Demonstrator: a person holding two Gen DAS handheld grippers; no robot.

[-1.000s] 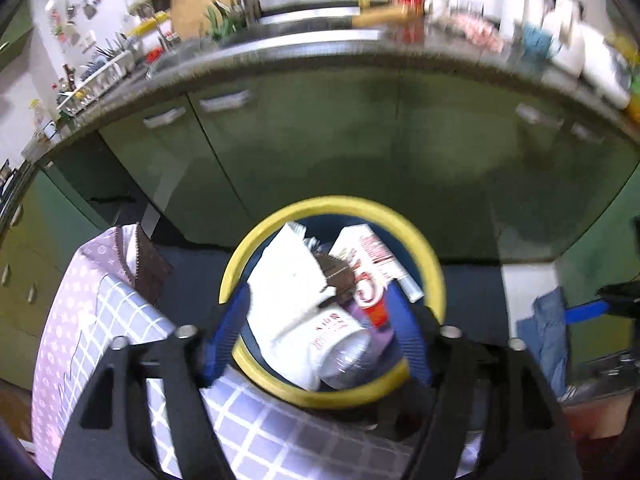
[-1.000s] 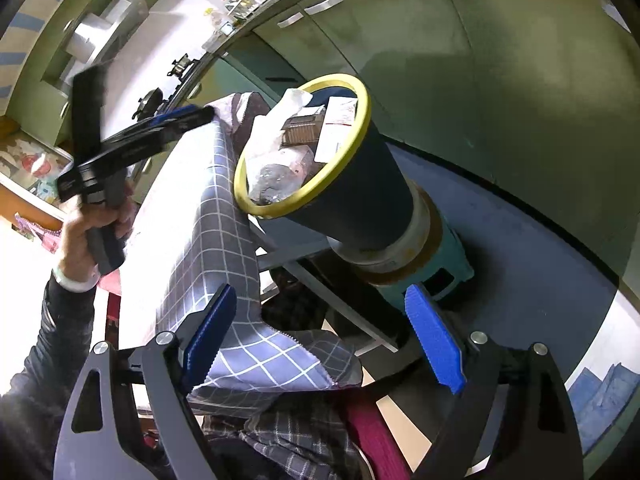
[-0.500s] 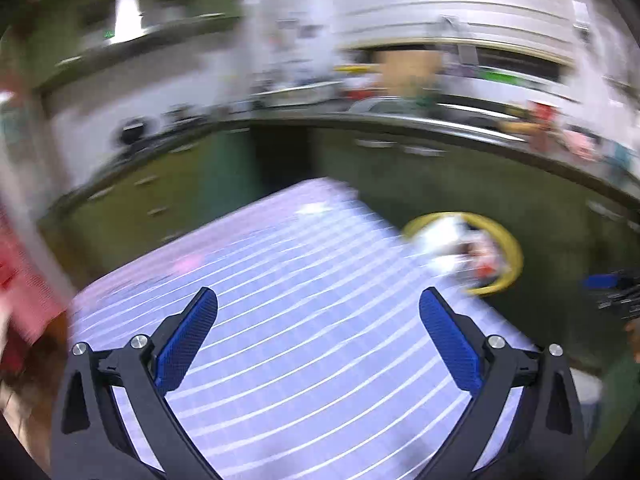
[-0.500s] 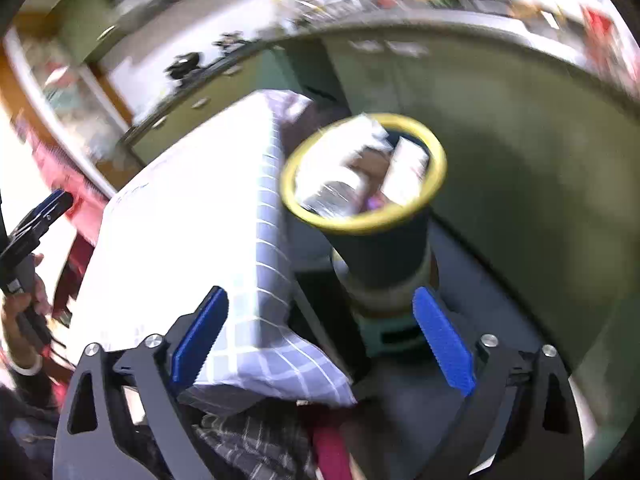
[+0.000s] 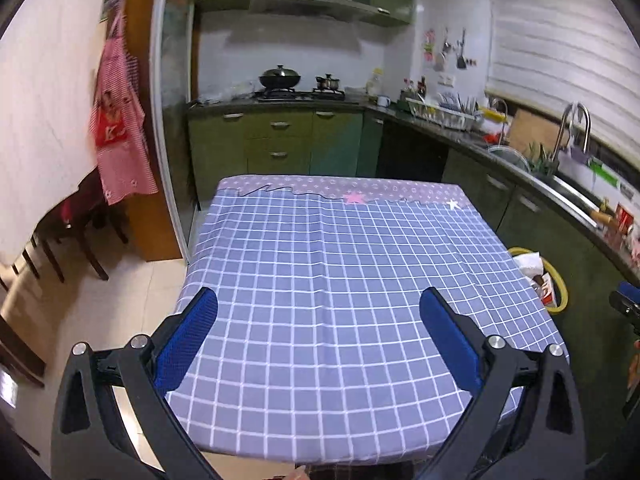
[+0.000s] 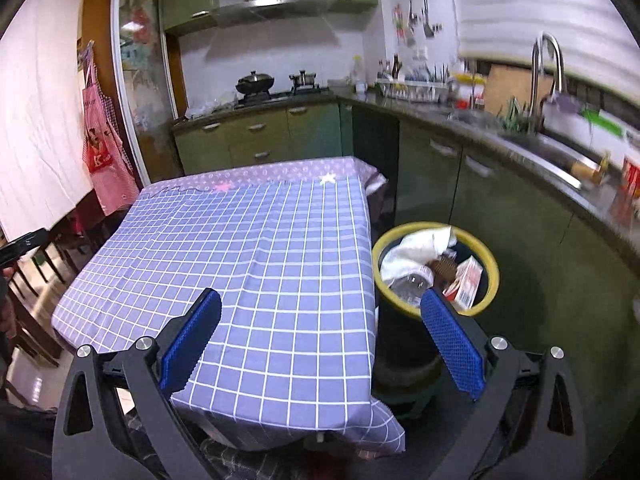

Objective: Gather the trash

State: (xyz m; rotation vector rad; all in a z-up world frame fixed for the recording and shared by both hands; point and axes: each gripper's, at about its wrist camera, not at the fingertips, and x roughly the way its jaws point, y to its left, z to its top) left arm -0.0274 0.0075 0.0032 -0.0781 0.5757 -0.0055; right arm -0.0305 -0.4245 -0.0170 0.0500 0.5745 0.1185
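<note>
Both grippers hung over the near edge of a table draped in a blue checked cloth, angled down at it. The left gripper had its jaws spread wide, just finished opening, nothing between the blue pads but bare cloth below. The right gripper was the same: jaws released, just been opening, nothing held. The trash bin, dark with a yellow rim, stood on the floor just beside the table's right edge, in front of green cabinets. It held the collected trash: a crumpled white paper, a clear plastic bottle, a red-and-white carton and a small brown item that I could not identify. From the left gripper's side only a slice of the bin's yellow rim showed past the cloth. The right gripper's right pad overlapped the bin's near rim in view; contact could not be told. A stove with a black wok sat on the far counter, a sink with a tall faucet on the right counter, a pink apron hung on the left wall.
</note>
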